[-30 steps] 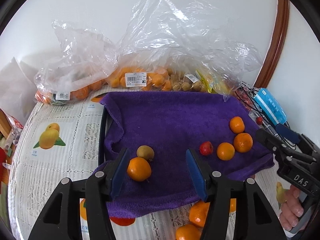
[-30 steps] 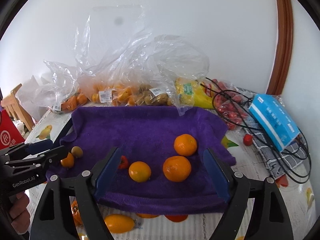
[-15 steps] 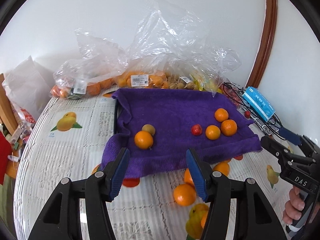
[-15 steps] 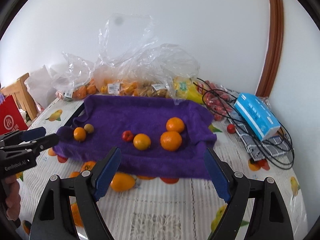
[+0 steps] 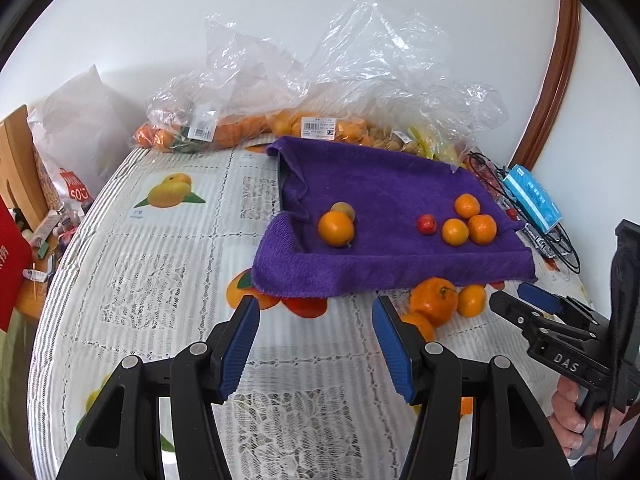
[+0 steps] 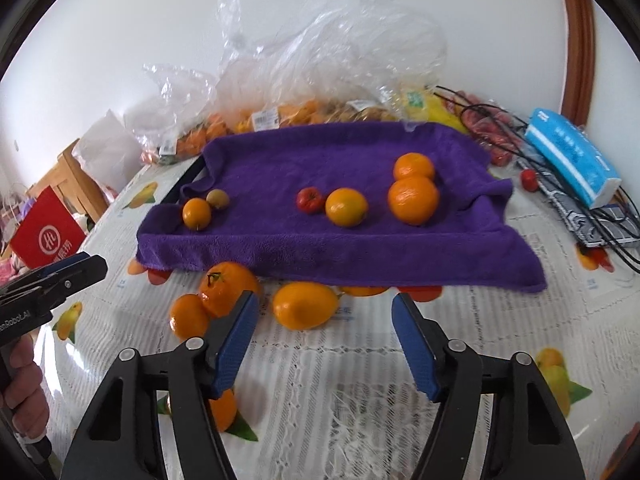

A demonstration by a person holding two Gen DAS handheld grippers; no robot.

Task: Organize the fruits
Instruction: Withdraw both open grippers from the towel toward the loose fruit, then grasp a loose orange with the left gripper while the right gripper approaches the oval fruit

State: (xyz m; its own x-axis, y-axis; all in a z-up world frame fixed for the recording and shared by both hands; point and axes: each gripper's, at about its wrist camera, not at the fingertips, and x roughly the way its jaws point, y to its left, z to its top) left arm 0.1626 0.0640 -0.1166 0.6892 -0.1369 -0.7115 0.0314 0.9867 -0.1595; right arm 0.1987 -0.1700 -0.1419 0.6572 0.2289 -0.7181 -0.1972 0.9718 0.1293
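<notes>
A purple towel [image 5: 384, 184] covers a tray on the table; it also shows in the right wrist view [image 6: 320, 160]. On it lie an orange [image 5: 336, 228] beside a small brown fruit [image 5: 344, 210], a red fruit [image 5: 426, 224] and three oranges [image 5: 468, 220]. Loose oranges [image 6: 224, 288] and a yellow-orange fruit [image 6: 306, 305] lie on the tablecloth in front of the towel. My left gripper [image 5: 316, 344] is open and empty above the tablecloth. My right gripper [image 6: 326, 340] is open and empty, just short of the yellow-orange fruit.
Clear plastic bags of fruit [image 5: 320, 120] stand behind the towel by the wall. A blue tissue pack [image 6: 572, 156] and black cables [image 6: 600, 220] lie at the right. A red bag [image 6: 48, 232] and a wooden chair [image 6: 68, 176] are off the table's left edge.
Both grippers have pulled back from the towel toward the table's near side. The loose fruits in front of the towel have come into view. Both stay open.
</notes>
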